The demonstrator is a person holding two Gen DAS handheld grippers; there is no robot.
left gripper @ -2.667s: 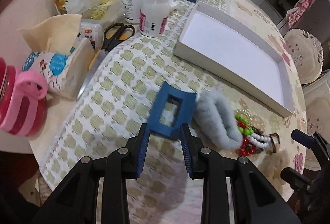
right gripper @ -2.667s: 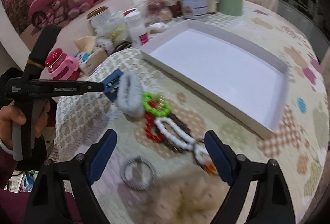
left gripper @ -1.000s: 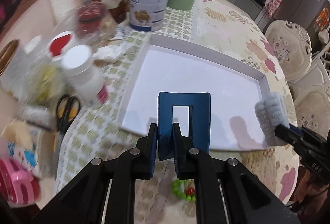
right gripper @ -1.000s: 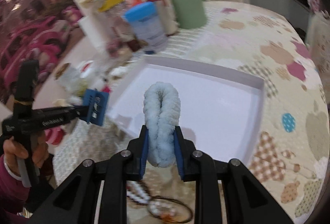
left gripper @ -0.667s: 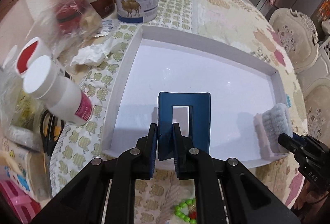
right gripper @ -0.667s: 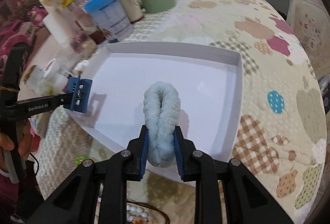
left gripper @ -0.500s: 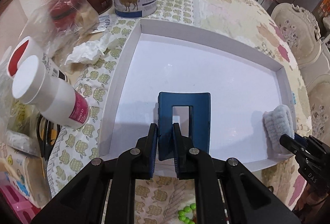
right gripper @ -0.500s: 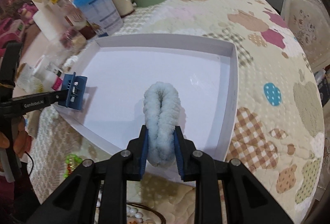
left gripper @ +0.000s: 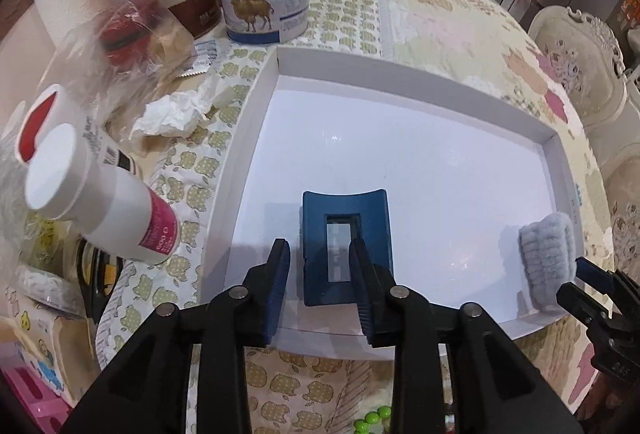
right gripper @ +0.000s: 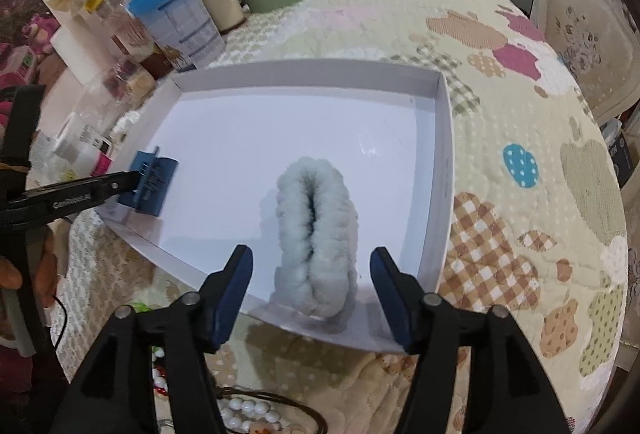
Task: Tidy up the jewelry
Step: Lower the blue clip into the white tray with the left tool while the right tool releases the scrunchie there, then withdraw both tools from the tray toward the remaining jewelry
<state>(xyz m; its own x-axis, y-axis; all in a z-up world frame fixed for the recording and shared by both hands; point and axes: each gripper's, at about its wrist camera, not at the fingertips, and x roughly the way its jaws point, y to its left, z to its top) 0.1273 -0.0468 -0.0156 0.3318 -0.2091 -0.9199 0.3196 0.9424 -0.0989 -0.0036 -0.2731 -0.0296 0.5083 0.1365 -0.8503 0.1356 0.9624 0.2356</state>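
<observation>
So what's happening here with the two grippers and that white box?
A person is sorting accessories into the white box. The left gripper has just been opening around the blue hair clip, the right gripper around the fluffy grey scrunchie. Both items now sit in the box, between open jaws. Beaded bracelets wait on the table.

Clip [left gripper: 346,246] & scrunchie [right gripper: 316,242] in tray [right gripper: 444,170], well apart.

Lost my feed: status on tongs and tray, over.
Both tongs, left and right, just opened. Blue clip and fluffy scrunchie between the pads, resting in the white tray. Nothing in the way.
</observation>
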